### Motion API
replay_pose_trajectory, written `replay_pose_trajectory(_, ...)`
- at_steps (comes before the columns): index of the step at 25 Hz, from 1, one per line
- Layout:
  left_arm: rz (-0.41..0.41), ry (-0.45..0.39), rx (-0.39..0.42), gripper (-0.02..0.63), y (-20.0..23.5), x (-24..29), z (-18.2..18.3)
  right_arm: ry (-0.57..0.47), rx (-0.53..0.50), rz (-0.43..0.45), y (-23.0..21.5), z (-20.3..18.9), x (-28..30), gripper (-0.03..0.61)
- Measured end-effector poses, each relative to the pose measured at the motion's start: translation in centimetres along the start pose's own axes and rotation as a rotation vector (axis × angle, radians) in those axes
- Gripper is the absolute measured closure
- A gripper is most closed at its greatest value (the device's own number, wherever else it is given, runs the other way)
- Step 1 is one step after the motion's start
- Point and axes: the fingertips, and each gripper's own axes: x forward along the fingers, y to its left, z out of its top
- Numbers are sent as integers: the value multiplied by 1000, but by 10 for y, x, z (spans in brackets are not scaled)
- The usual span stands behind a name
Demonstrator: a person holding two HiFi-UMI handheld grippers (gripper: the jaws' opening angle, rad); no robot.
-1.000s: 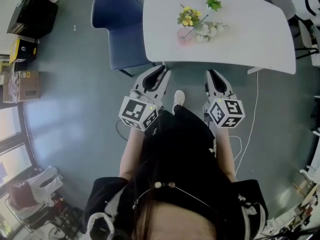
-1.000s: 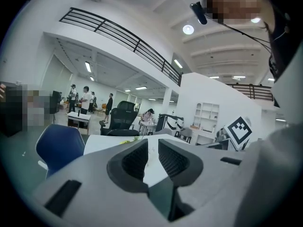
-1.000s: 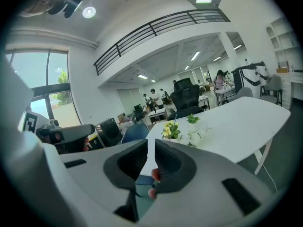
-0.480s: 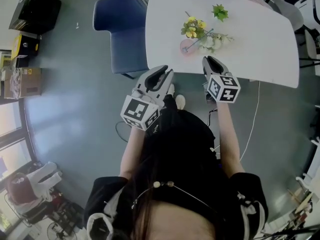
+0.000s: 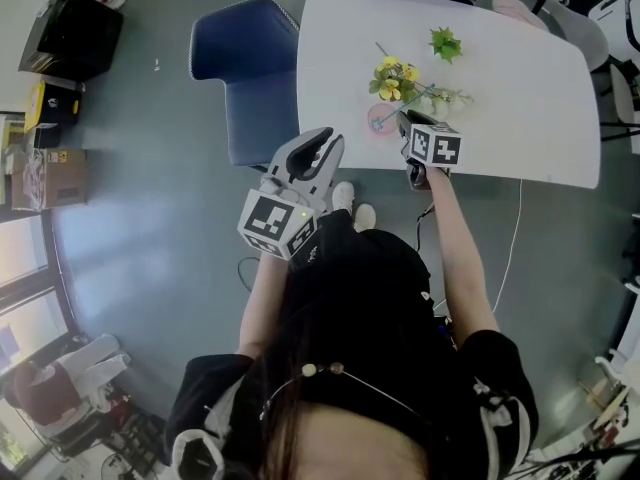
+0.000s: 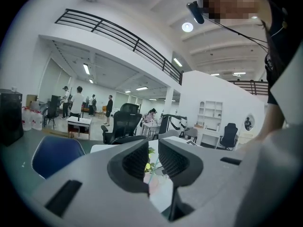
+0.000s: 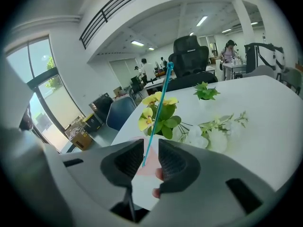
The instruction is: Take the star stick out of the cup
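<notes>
A pink cup (image 5: 380, 118) stands near the front edge of the white table (image 5: 520, 98). The thin teal star stick (image 7: 158, 105) leans up out of it to the right, its star tip above the yellow flowers (image 5: 393, 76). My right gripper (image 5: 405, 120) is at the table edge, right beside the cup. In the right gripper view the jaws (image 7: 151, 150) stand open a little, and the stick and the cup (image 7: 148, 164) show through the gap, untouched. My left gripper (image 5: 318, 146) hangs open and empty off the table's left corner.
White flowers (image 7: 208, 138) and a green sprig (image 5: 445, 43) lie on the table behind the cup. A blue chair (image 5: 240, 68) stands left of the table. Boxes (image 5: 40, 168) sit on the floor far left. People and office chairs show in the distance.
My right gripper has moved forward from in front of the body to the table edge next to the cup. The left gripper has barely shifted.
</notes>
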Motion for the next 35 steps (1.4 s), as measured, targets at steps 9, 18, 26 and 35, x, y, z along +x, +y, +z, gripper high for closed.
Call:
replay_pose_trajectory(9,23,11,-12,558,23,2,-2,21,-12,-30,-1,8,13,528)
replay_pose_trajectory(18,6,27,-14,558,24,9,-6,-38,40,-7,4,18,4,555)
replay_pose_trajectory(26,-22,17,-13,558,14,16,-4,-178,49,14,25,45,-42,557)
replay_pose_trajectory(35,-47,0,-13,558,-2,19,-3,-405,122,43,59,60,-120,557)
